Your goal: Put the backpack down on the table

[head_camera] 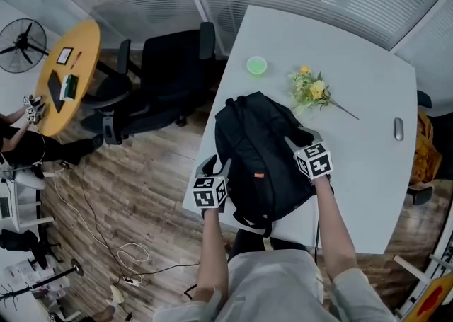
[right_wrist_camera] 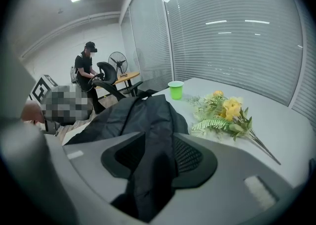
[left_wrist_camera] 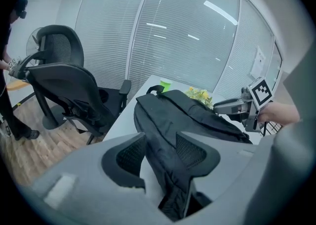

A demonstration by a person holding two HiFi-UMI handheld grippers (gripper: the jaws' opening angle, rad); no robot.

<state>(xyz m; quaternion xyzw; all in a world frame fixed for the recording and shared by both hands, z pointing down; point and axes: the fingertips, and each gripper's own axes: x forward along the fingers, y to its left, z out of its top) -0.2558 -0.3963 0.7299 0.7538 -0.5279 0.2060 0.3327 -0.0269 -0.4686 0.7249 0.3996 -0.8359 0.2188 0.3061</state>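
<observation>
Head view: the black backpack (head_camera: 258, 158) lies on the white surface (head_camera: 368, 122), left gripper (head_camera: 212, 168) at its 8 o'clock, right gripper (head_camera: 297, 142) at 3 o'clock; left gripper view: fingers (left_wrist_camera: 129, 156) spread wide, pack edge loose between; right gripper view: fingers (right_wrist_camera: 191, 156) equally wide, fabric unclamped between.

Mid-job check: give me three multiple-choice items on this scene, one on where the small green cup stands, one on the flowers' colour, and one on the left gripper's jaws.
1. The small green plastic cup stands:
A) on the white table, beyond the black fabric backpack
B) on the wooden floor
C) on a chair

2. The blooms of the artificial flower bunch are:
A) red
B) yellow
C) blue

3. The jaws of the left gripper stand:
A) shut and empty
B) apart, with backpack fabric between them
C) closed on the cup

Answers:
1 A: the head view shows it on the tabletop past the backpack's handle.
2 B: yellow heads sit among green leaves.
3 B: bare table shows between one pad and the fabric.
</observation>
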